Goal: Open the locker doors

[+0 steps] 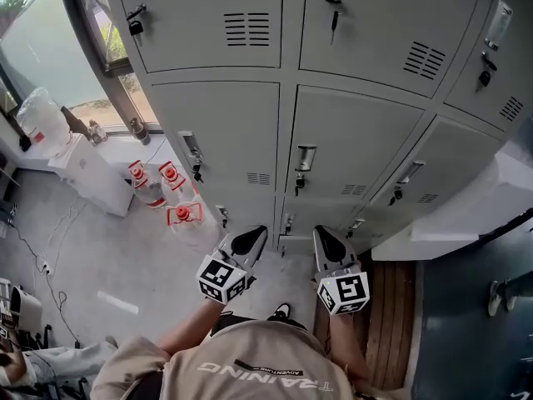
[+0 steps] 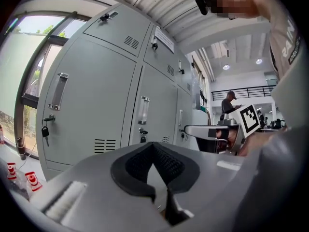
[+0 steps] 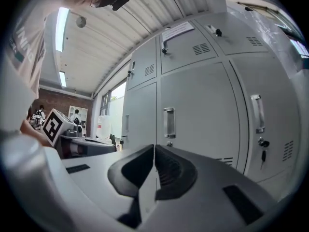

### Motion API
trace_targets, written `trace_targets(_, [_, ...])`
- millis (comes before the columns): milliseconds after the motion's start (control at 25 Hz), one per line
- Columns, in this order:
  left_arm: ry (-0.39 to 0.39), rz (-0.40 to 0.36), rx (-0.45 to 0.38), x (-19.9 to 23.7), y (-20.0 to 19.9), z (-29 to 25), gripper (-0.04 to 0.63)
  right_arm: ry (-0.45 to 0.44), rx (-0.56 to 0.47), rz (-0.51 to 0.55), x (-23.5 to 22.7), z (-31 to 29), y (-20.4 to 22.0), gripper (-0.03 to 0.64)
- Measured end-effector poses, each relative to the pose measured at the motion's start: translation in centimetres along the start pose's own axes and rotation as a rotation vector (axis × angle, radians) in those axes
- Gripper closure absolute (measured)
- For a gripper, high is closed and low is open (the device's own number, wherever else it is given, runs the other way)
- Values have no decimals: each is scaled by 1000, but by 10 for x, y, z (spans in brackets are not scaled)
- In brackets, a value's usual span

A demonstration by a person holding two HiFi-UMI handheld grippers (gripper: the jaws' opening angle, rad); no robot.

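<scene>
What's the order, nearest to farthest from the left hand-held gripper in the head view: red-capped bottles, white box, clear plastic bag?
1. Red-capped bottles, just left of the left hand-held gripper.
2. White box, farther left.
3. Clear plastic bag, far left.

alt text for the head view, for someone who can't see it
From above, a person holds the left claw and right claw, both shut and empty, before a wall of closed grey lockers. Three red-capped bottles stand on the floor at left.

place: locker area, perhaps a workshop hall | cues: grey metal lockers (image 1: pixel 216 132); corrugated ceiling (image 3: pixel 135 28); strip light (image 3: pixel 61 28)
</scene>
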State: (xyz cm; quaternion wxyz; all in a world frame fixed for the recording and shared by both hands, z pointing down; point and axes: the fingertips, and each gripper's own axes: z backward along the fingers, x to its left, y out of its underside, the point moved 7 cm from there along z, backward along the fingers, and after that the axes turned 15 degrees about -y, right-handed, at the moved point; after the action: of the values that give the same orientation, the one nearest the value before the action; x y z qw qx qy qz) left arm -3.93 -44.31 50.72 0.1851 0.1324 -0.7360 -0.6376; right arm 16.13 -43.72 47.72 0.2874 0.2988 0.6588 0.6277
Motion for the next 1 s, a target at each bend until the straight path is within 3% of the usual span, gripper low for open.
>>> trace_targets(360, [-45,49,6,25,-5,-35,588,-54,3,87,-45,-63,-27,604])
trace_targets(800, [-2,33,28,55,-10,-31,588,32,41,93,-68,-122,-51,603])
trace_targets(1000, [13,46,47,68,-2,-24,588,40,50,79,-74,-134,-52,566])
